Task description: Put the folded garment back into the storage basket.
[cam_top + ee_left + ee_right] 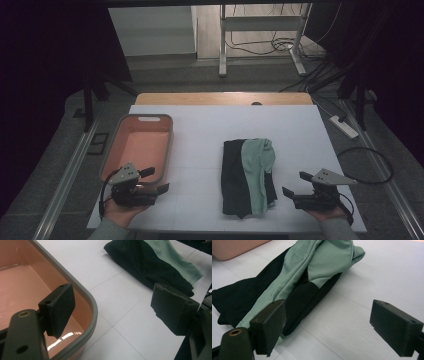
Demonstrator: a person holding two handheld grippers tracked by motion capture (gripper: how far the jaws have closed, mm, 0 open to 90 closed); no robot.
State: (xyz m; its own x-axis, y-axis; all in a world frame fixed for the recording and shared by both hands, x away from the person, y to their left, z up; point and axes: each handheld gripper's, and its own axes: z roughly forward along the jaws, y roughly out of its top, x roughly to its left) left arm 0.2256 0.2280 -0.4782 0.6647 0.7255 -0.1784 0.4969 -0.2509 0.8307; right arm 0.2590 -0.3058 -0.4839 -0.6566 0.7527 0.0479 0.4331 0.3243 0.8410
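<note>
The folded black cloth with a light green cloth on top (248,176) lies on the white table (200,130), to the right of the shallow pink plastic tray (142,144). The left gripper (155,180) hovers at the tray's near corner, perhaps just above its rim, jaws wide apart. The right gripper (295,184) waits near the cloth's right side, also wide open and empty.

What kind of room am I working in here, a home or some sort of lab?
Most likely a lab or recording setup, not a home: a white table ringed by dark curtains, loose cables and a power strip on the floor, and a metal stand behind.
</note>
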